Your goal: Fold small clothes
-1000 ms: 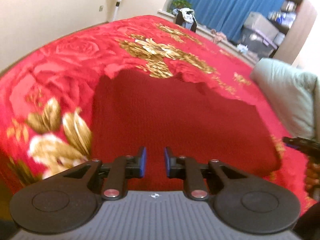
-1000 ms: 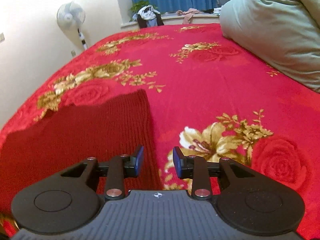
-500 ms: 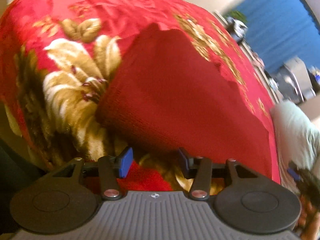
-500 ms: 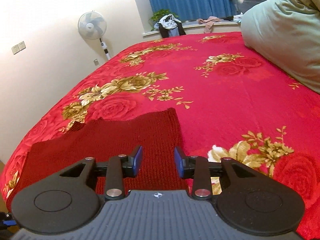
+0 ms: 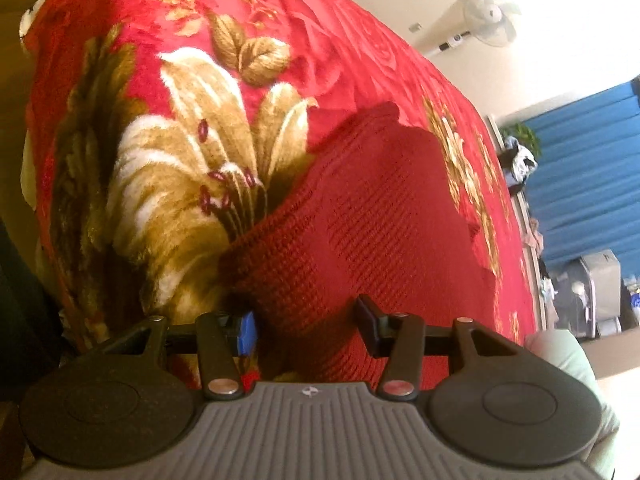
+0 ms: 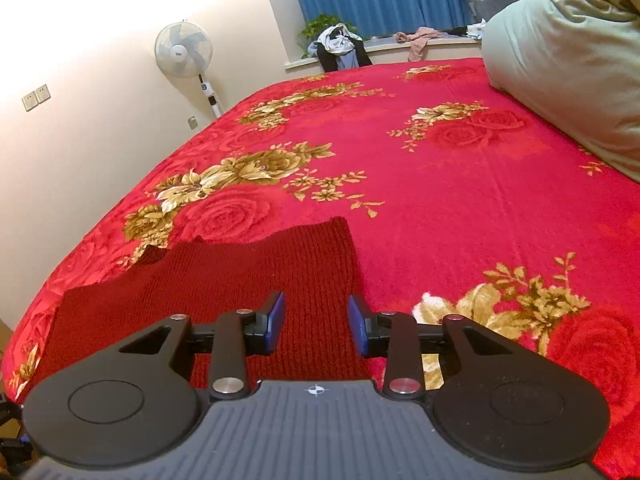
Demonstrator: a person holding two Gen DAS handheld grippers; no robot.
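Note:
A dark red knitted garment [image 5: 380, 220] lies flat on a red bedspread with gold flowers [image 5: 180, 160]. In the left wrist view my left gripper [image 5: 306, 330] is rolled sideways and stands open at the garment's near corner. That corner's folded edge sits between the fingers, and I see no pad pressing on it. In the right wrist view my right gripper [image 6: 316, 324] hovers open just above the garment [image 6: 240, 280], close to its right-hand edge, with nothing gripped.
A pale green pillow [image 6: 568, 60] fills the bed's right side. A standing fan [image 6: 183, 50] is by the wall, and clothes [image 6: 340, 48] lie on the sill under blue curtains. The bedspread [image 6: 440, 200] drops over the bed's edge [image 5: 44, 160] near my left gripper.
My left gripper has rolled over, sunk to the garment's near corner and spread its jaws wider, so the corner now lies between them. The right gripper has tipped up slightly and opened slightly.

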